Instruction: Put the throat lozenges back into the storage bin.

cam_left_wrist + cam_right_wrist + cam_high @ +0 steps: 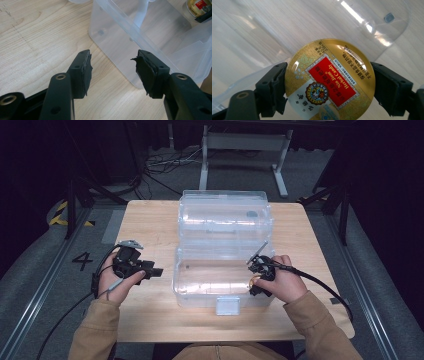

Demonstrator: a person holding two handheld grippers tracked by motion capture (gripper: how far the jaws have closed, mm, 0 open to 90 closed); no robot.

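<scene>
gripping a round gold candy tin (pixel 329 80) by its rim, the right gripper (pixel 329 85) has one black jaw on each side of the disc, so the tin sits squarely between the fingers (pixel 270 87) with its printed lid turned toward the gripper's camera. that edge-on hold likely suits lowering it into the clear plastic box (pixel 222 270), whose hinged lid (pixel 225 212) stands open behind it; in the high view the tin (pixel 255 281) hangs at the box's right end, just over or inside the wall, and i cannot tell whether it touches the floor of the box. being a flat disc, the tin has no real long axis: its short axis runs from lid to base, toward the camera, and the red label's lettering reads upside down and slanted from the fingers' side. the left gripper (pixel 112 67) is idle, its jaws set wide apart with nothing between them, the worn pads (pixel 86 72) hovering over the wooden table (pixel 37 42) just beside the near corner of the box (pixel 130 37). held there, it seems ready to steady the box wall if it shifts. beyond the left fingers, the tin (pixel 197 7) shows through the plastic at the far end.
</scene>
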